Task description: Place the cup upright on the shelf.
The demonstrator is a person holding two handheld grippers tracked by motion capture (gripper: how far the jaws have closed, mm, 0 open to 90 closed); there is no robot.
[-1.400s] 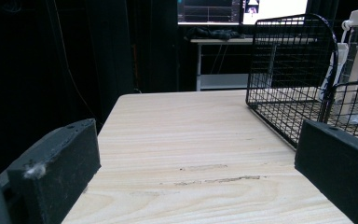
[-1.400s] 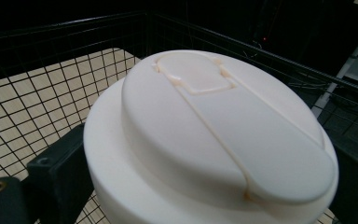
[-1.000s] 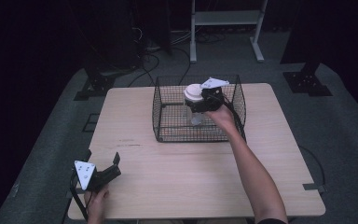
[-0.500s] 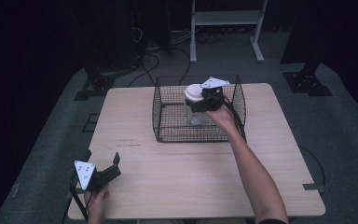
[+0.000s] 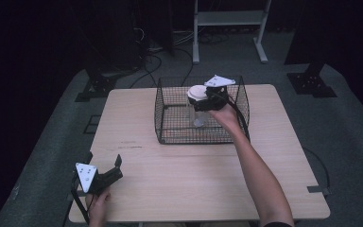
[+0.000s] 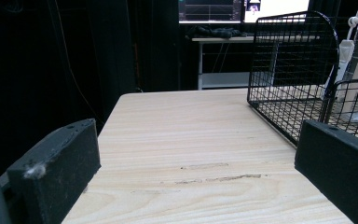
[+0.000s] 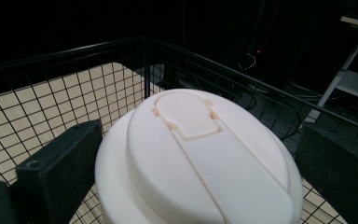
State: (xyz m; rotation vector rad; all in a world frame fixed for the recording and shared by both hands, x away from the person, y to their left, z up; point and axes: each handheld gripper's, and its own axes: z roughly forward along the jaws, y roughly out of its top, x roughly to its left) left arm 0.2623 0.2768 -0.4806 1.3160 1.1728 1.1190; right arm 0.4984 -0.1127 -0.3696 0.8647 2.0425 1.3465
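From the high view, the wooden table [image 5: 179, 175] carries a black wire basket [image 5: 170, 120] on its far half. The right gripper [image 5: 202, 100] reaches over the basket's right side and holds a clear bottle [image 5: 197, 113] with a white lid [image 5: 197, 92] inside it. The bottle stands upright, its long axis vertical, lid up, its base toward the basket floor; whether the base touches the floor cannot be told from here. The left gripper [image 5: 105, 169] rests at the near left corner of the table, well apart from the basket, its jaws spread and nothing between them.

The left gripper view looks low across the bare tabletop [image 6: 191, 140] between its two black jaws, which stand wide apart. It adds what the high view lacks: the basket's [image 6: 289, 70] side seen level, with the far shelf and a lit screen behind it.

The right gripper view sits just above the lid [image 7: 200, 163], showing its raised flip tab pointing toward the basket's [image 7: 74, 79] far corner. A jaw stands on each side of the lid; the left one looks to touch it, while contact on the right is unclear.
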